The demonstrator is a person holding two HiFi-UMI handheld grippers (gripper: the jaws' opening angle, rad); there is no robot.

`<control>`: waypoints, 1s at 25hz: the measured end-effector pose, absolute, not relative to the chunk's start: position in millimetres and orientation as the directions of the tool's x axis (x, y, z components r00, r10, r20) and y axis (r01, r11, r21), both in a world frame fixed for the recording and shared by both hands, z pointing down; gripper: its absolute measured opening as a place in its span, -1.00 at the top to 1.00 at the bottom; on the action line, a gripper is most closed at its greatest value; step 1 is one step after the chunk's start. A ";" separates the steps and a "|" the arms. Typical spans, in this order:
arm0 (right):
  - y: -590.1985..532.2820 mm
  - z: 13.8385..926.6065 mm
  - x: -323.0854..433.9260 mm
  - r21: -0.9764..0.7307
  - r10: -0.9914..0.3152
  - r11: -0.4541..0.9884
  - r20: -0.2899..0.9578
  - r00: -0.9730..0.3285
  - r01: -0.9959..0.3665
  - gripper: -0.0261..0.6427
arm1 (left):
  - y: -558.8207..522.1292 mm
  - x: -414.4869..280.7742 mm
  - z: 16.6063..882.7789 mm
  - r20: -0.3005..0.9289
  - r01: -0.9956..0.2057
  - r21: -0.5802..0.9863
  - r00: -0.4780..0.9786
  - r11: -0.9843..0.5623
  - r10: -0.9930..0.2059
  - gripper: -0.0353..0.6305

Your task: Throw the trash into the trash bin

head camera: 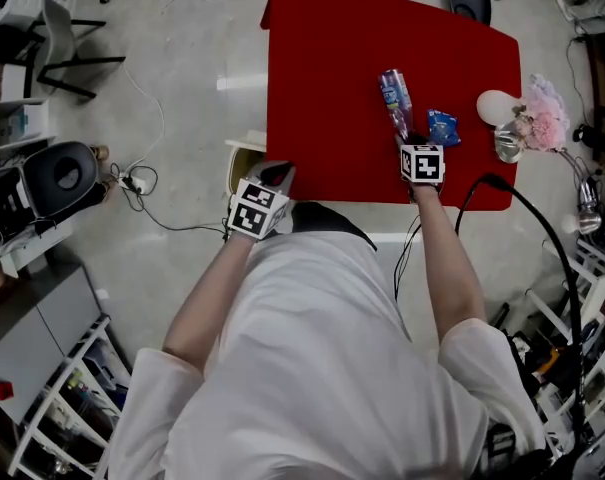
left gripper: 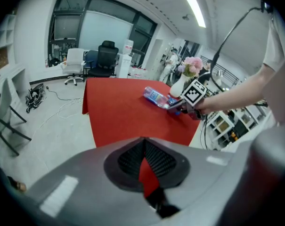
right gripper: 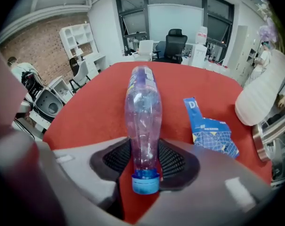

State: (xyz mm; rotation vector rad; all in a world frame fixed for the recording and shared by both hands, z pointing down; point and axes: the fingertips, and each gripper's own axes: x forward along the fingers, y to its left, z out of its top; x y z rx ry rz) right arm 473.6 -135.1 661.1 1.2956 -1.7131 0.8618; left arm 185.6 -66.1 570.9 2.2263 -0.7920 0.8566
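The right gripper (right gripper: 144,155) is clamping the plastic bottle (right gripper: 143,107) near its cap on the red table (head camera: 322,98), presumably for lifting; the left gripper (left gripper: 143,149) (jaws together, empty) is hovering by the trash bin (head camera: 240,163).

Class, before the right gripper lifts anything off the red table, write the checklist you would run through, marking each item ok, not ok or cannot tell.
1. Target in place: the clear plastic bottle with a blue cap lies neck-first inside the right gripper. Ok.
2. Grip: the pads press both sides of the neck. Ok.
3. Lift path: the crumpled blue wrapper lies apart from the bottle on the red table. Ok.
4. Left gripper: shut, empty, off at the table's edge. Ok.
5. Pale trash bin opening clear: partly hidden behind the left gripper. Cannot tell.
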 end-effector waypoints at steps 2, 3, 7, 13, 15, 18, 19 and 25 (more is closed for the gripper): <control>-130.9 657.8 465.7 -0.069 -0.426 0.243 0.889 -0.170 -0.968 0.40 | -65.4 181.6 570.5 0.727 -0.708 0.327 0.612 -0.626 -0.312 0.88; -128.3 656.7 460.8 -0.078 -0.426 0.248 0.886 -0.181 -0.966 0.40 | -64.7 179.0 569.8 0.725 -0.709 0.327 0.612 -0.625 -0.316 0.88; -117.3 652.1 440.5 -0.109 -0.435 0.242 0.876 -0.208 -0.964 0.40 | -57.7 165.6 568.7 0.719 -0.706 0.329 0.617 -0.627 -0.318 0.88; -96.9 636.7 403.3 -0.124 -0.450 0.233 0.865 -0.220 -0.964 0.41 | -42.5 136.4 561.1 0.709 -0.698 0.323 0.626 -0.639 -0.325 0.88; -90.1 631.4 388.3 -0.135 -0.452 0.231 0.862 -0.229 -0.964 0.41 | -38.3 126.4 559.6 0.705 -0.697 0.325 0.629 -0.639 -0.327 0.88; -83.0 625.9 362.0 -0.155 -0.454 0.240 0.855 -0.252 -0.958 0.41 | -34.0 111.5 559.0 0.704 -0.697 0.325 0.630 -0.639 -0.329 0.88; -78.8 624.9 353.4 -0.158 -0.451 0.242 0.855 -0.256 -0.957 0.41 | -32.0 106.5 558.4 0.703 -0.699 0.324 0.629 -0.638 -0.332 0.88; -49.1 620.9 279.8 -0.188 -0.412 0.338 0.851 -0.325 -0.922 0.40 | -18.3 69.9 555.0 0.694 -0.715 0.328 0.626 -0.618 -0.356 0.88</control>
